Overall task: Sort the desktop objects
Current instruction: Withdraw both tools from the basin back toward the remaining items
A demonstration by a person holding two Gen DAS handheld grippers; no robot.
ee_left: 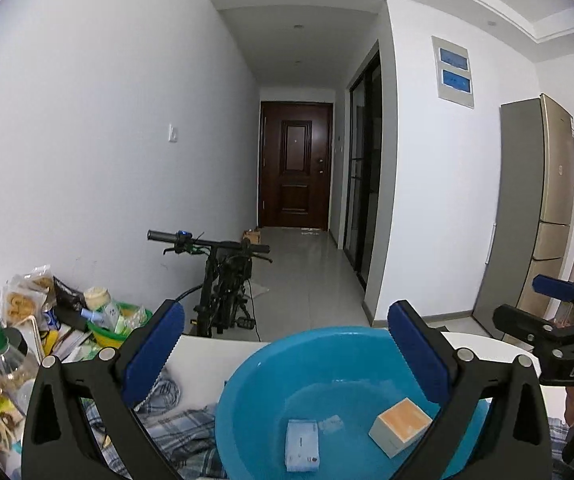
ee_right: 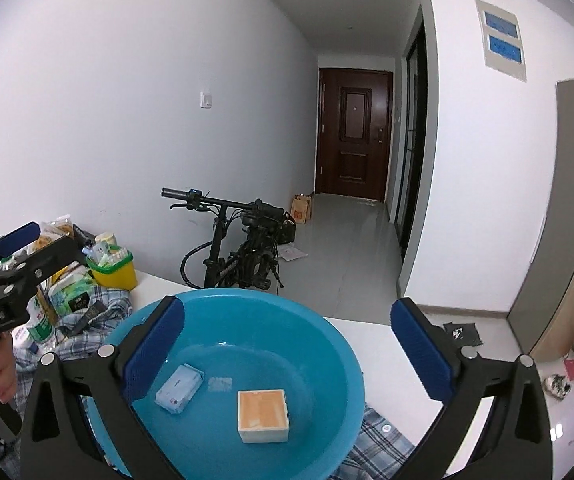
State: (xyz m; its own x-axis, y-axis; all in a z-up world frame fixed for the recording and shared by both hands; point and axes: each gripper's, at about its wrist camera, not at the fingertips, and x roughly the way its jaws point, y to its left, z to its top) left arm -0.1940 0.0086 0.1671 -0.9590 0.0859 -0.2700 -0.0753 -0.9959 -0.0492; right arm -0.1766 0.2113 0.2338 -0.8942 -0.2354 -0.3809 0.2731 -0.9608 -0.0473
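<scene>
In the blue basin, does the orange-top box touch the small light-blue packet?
Apart. The right wrist view shows bare basin floor between the orange-top box and the light-blue packet.

Open room above the blue basin [ee_right: 327, 344] (two boxes inside); clutter pile [ee_left: 27, 340] crowds its left.

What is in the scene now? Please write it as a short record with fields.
surface: white table
container: blue basin on the table
in basin: orange-topped box, pale blue packet
under basin: plaid cloth
unsorted pile: snack bags, bottles, yellow-green basket, by the wall
left tongs: open, empty
right tongs: open, empty
background: black bicycle, brown door
</scene>
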